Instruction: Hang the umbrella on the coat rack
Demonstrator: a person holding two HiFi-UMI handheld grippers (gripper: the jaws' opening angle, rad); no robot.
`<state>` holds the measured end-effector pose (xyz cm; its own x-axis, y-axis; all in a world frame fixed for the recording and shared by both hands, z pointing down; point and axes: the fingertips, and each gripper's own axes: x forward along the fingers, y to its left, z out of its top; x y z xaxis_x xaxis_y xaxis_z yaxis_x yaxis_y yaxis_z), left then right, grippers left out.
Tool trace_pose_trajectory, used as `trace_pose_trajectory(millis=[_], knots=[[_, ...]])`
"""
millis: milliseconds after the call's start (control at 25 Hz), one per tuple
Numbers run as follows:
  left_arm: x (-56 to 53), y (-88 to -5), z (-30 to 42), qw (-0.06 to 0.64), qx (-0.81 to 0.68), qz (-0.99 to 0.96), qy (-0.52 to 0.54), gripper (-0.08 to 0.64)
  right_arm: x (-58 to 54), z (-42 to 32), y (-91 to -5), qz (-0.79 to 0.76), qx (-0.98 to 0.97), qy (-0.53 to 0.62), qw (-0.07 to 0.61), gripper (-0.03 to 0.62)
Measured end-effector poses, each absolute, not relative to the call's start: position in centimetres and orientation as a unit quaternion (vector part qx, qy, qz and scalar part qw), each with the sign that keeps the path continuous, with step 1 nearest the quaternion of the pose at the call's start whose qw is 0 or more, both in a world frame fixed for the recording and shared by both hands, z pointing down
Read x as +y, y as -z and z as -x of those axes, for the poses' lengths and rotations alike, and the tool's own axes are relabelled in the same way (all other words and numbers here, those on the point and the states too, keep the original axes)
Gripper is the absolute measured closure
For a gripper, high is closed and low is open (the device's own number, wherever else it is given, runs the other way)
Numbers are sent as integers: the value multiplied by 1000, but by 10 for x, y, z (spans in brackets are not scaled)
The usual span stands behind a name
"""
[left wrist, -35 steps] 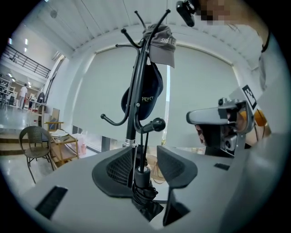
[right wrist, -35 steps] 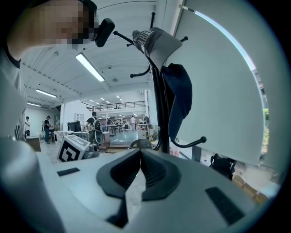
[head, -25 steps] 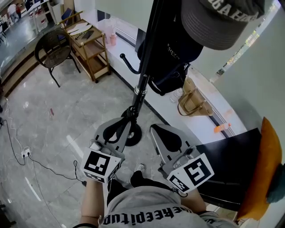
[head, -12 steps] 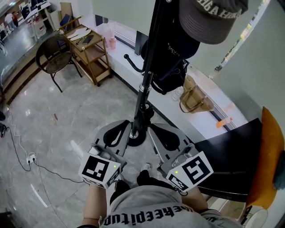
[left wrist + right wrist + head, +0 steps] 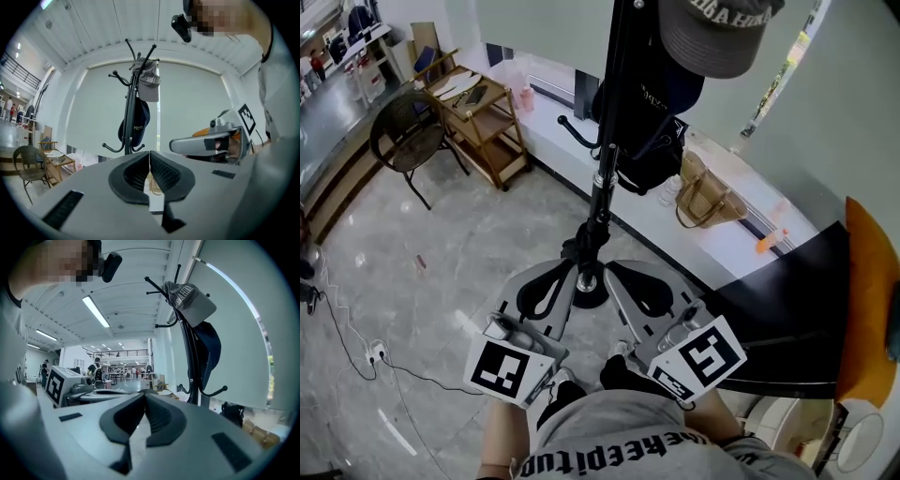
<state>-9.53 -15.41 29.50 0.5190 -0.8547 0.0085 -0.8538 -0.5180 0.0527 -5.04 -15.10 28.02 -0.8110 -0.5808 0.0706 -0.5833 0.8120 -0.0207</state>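
The black coat rack (image 5: 602, 178) stands straight ahead, its round base (image 5: 589, 292) on the floor. A grey cap (image 5: 712, 33) tops it, and a dark bag (image 5: 649, 141) hangs below the cap. One bare hook (image 5: 572, 129) sticks out at the left. I can make out no umbrella in any view. My left gripper (image 5: 570, 270) (image 5: 149, 153) is shut and holds nothing. My right gripper (image 5: 609, 272) (image 5: 144, 393) is level beside it, also shut and bare. Both point at the lower pole.
A wicker chair (image 5: 408, 131) and a wooden cart (image 5: 483, 108) stand at the far left. A woven bag (image 5: 705, 202) sits on the white ledge (image 5: 741, 248) behind the rack. A black panel (image 5: 787, 309) and an orange cushion (image 5: 867, 300) are at the right. Cables (image 5: 356, 352) trail over the floor.
Both grippers have drawn closer together in front of the rack's pole. The left one's jaws, slightly parted a second ago, are now closed.
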Motion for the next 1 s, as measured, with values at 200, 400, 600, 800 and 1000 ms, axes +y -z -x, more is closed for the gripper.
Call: trace_pose_trajectory(millis=[200,400,600,800,1000], knots=[[-144,-288,103,19,-480,-877,11,543,-140,55,-277,-319,-947,-18,27,580],[-132,-282,106,12,-461,-887,13,543,-129,60,-276,-333,-942,-16,20,580],[-120,-275,111,-1,-453,-891,14,543,-116,65,-275,-344,-939,-13,17,580],[-105,-275,107,1,-434,-901,13,543,-104,65,-276,-356,-934,-13,12,580],[-95,-276,114,-4,-426,-905,6,543,-92,71,-276,-365,-931,-12,11,579]])
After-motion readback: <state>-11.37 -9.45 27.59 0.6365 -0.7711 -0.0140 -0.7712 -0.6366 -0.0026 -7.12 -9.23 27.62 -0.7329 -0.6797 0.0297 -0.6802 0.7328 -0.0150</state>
